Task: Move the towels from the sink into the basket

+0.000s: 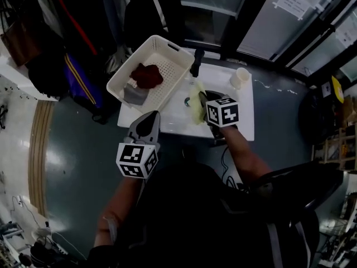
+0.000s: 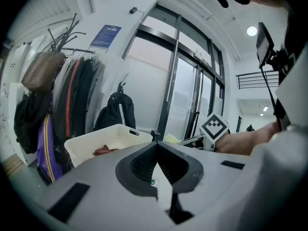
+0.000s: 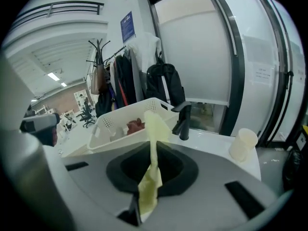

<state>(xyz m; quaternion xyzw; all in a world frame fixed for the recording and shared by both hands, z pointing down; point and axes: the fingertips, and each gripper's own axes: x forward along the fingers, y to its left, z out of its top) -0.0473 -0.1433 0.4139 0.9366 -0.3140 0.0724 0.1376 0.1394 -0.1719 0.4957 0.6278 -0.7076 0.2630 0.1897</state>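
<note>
A white perforated basket (image 1: 167, 48) stands at the left end of the white sink counter (image 1: 245, 113), with a dark red towel (image 1: 146, 75) and a grey towel (image 1: 134, 94) in it. My right gripper (image 1: 202, 97) is over the sink, shut on a pale yellow towel (image 1: 195, 106) that hangs from its jaws. In the right gripper view that towel (image 3: 155, 124) stands up between the jaws of my right gripper (image 3: 153, 143), with the basket (image 3: 113, 129) and the red towel (image 3: 135, 126) beyond. My left gripper (image 1: 149, 117) hovers near the counter's front left corner, shut and holding nothing (image 2: 156, 144).
A black faucet (image 1: 196, 61) and a white cup (image 1: 241, 78) stand at the counter's back edge. Coats and bags (image 1: 67, 54) hang to the left and a black backpack (image 1: 152, 10) behind the basket. Glass doors (image 1: 290, 21) run along the far side.
</note>
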